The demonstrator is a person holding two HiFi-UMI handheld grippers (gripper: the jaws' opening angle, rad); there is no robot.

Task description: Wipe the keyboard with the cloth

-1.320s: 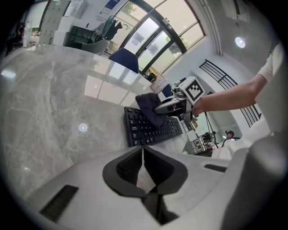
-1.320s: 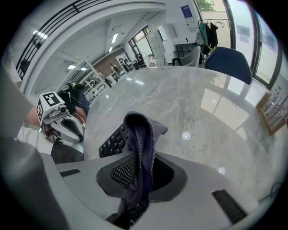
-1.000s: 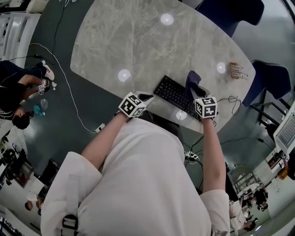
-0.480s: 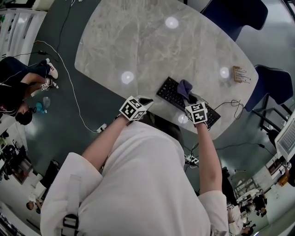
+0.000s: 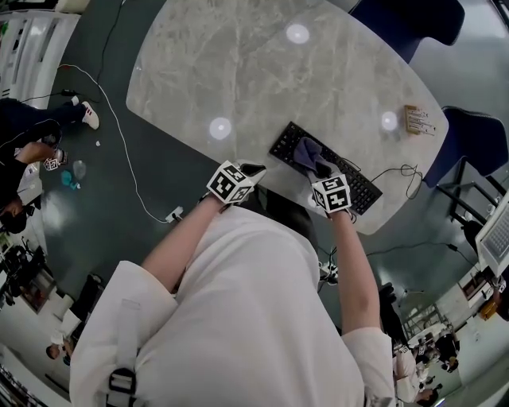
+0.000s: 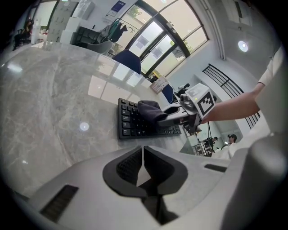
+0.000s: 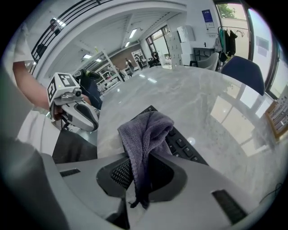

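Note:
A black keyboard (image 5: 322,165) lies slantwise near the front right edge of the marble table (image 5: 238,71). My right gripper (image 5: 320,171) is shut on a purple-grey cloth (image 5: 308,152) that rests on the keys toward the keyboard's left half. In the right gripper view the cloth (image 7: 145,139) hangs bunched between the jaws above the keyboard (image 7: 182,144). My left gripper (image 5: 253,169) hovers at the table's front edge, left of the keyboard, shut with nothing in it. The left gripper view has the keyboard (image 6: 130,121), the cloth (image 6: 150,110) and the right gripper (image 6: 180,114) ahead.
A small printed card (image 5: 419,121) lies at the table's right edge. A thin cable (image 5: 402,173) runs from the keyboard over the edge. Blue chairs (image 5: 409,24) stand at the far and right sides. A white cable (image 5: 119,151) trails on the floor to the left.
My right gripper has carried the cloth leftward along the keyboard, from its right part to its left half. The left gripper has stayed in place.

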